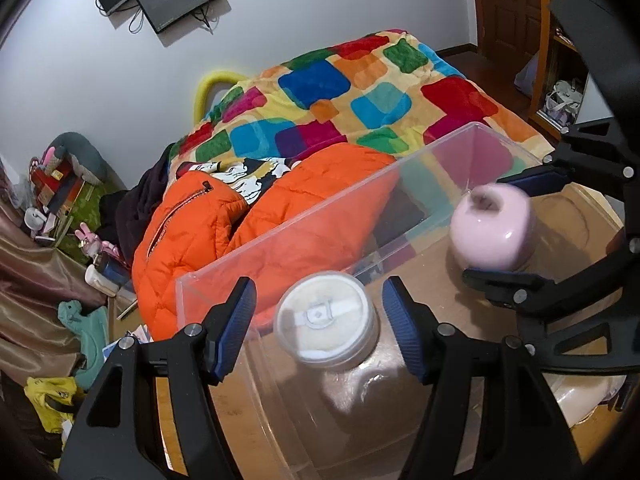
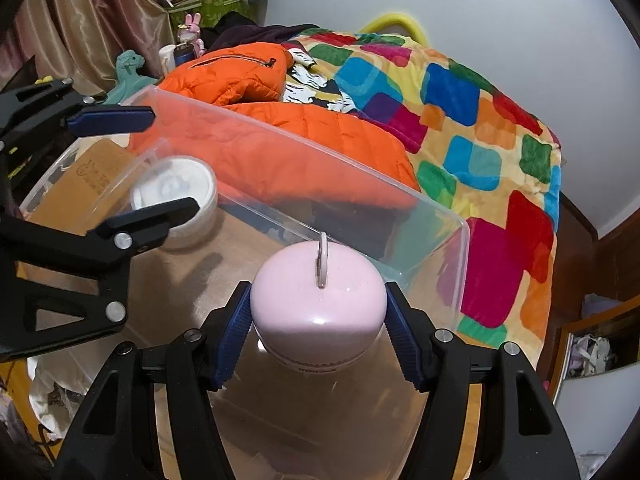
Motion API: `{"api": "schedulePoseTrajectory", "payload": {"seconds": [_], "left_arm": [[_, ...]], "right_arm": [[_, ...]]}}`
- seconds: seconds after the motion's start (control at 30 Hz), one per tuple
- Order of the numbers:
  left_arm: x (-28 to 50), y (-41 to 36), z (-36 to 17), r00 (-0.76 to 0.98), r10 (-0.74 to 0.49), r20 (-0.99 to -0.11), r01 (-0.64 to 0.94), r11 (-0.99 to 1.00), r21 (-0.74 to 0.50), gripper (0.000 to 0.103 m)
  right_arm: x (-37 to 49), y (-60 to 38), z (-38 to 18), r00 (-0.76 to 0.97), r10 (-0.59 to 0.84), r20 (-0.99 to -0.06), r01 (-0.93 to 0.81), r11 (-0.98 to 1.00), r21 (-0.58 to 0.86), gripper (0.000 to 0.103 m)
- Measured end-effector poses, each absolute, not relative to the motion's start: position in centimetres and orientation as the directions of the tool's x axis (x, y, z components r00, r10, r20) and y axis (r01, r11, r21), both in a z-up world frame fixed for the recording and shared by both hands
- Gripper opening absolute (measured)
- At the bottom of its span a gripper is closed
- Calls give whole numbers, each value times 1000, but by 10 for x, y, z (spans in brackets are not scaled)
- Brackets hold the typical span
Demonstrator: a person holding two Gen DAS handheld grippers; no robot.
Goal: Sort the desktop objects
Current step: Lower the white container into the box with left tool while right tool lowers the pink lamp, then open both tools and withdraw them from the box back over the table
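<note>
A clear plastic bin (image 1: 288, 220) (image 2: 304, 164) stands on the brown desk. Inside it sits a round white lidded jar (image 1: 328, 322) (image 2: 176, 196). My left gripper (image 1: 320, 316) is open around the jar, with a gap on each side. My right gripper (image 2: 318, 314) is shut on a pink apple-shaped object (image 2: 318, 304) with a small stem loop, held over the right part of the bin; it also shows in the left wrist view (image 1: 492, 228). The left gripper appears in the right wrist view (image 2: 160, 160), the right gripper in the left wrist view (image 1: 516, 228).
Behind the bin lies an orange puffer jacket (image 1: 200, 232) (image 2: 256, 76) and a colourful checked blanket (image 1: 360, 92) (image 2: 480, 120) on a bed. A cluttered side area with toys (image 1: 60, 184) is at left. A wooden door (image 1: 508, 4) is at back right.
</note>
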State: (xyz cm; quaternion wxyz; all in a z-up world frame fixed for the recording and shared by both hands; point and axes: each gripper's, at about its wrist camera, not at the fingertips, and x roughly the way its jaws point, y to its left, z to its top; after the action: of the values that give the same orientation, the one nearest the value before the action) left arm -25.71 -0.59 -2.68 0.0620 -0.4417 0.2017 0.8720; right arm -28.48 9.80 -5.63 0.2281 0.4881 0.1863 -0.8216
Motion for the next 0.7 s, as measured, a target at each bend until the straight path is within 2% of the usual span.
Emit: {"api": "schedulePoseTrajectory", "payload": {"seconds": [0.2,0.37,0.67,0.7], "left_arm": [[-256,-8,-26,-603,-79,-794,-279,-911,303,66],[-253,-10,-24,-614,-85,-785,-268,-913,308,72],[-244,-12,-17,-630,-80,-772,-258,-917,305,75],[-243,-12,-16,-634,-79,-769,-255,-918,305,77]], "right_arm": [[-283,95,-54,-427,-177,-887,558,-823,-105,60],[-282,96,-51,-426,-178,-887,555,-825,-101,61],[-275,96,-42,-425,-192,-884,559,-825,-89,62],[-272,95,-41,-425,-197,-884,564,-821,-88,65]]}}
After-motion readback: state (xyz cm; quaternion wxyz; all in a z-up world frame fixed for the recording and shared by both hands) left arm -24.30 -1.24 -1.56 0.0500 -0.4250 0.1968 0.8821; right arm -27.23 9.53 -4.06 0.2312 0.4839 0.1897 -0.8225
